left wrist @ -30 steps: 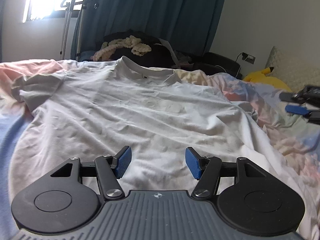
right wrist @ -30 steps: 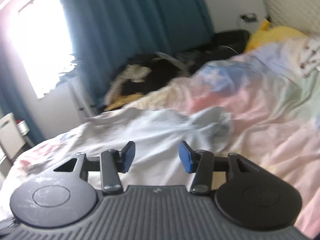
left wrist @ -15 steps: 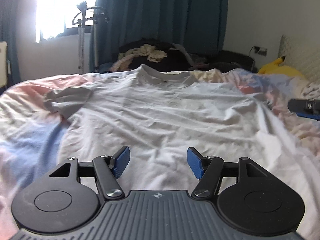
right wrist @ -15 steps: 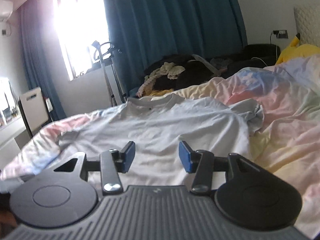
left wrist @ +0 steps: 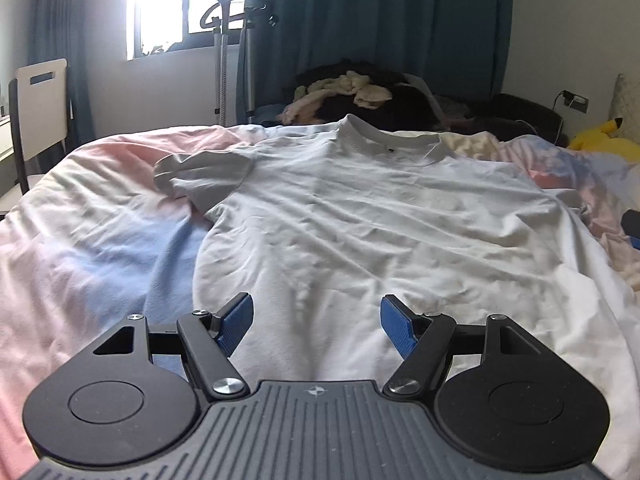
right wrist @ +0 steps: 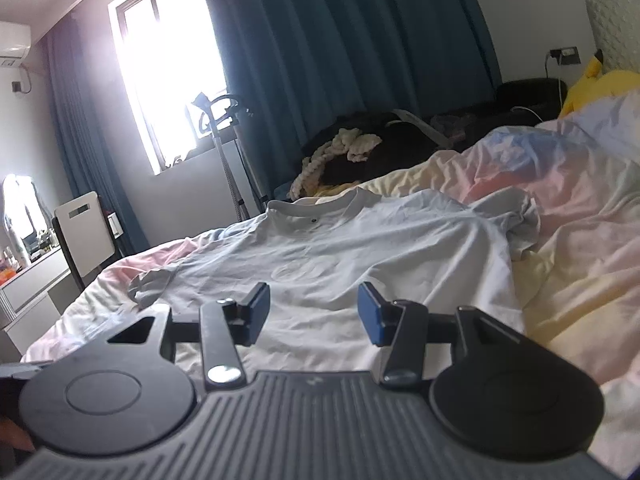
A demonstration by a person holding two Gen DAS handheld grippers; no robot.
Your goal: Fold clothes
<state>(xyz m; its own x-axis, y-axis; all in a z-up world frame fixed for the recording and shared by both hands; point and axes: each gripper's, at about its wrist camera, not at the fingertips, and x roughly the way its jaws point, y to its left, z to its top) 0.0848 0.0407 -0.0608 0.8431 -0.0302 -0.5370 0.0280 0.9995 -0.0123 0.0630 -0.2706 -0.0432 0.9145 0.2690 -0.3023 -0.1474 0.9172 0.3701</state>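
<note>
left wrist: t-shirt (left wrist: 380,224) flat on bed (left wrist: 80,240), left tongs (left wrist: 316,322) empty.

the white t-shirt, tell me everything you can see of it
The white t-shirt lies spread flat on the pastel bedspread, ribbed collar at the far end, hem nearest the cameras. It looks like soft, lightly wrinkled cotton with a faint chest print. Both short sleeves are bunched and creased. Nothing grips it: both tools are open above the hem end.
</note>
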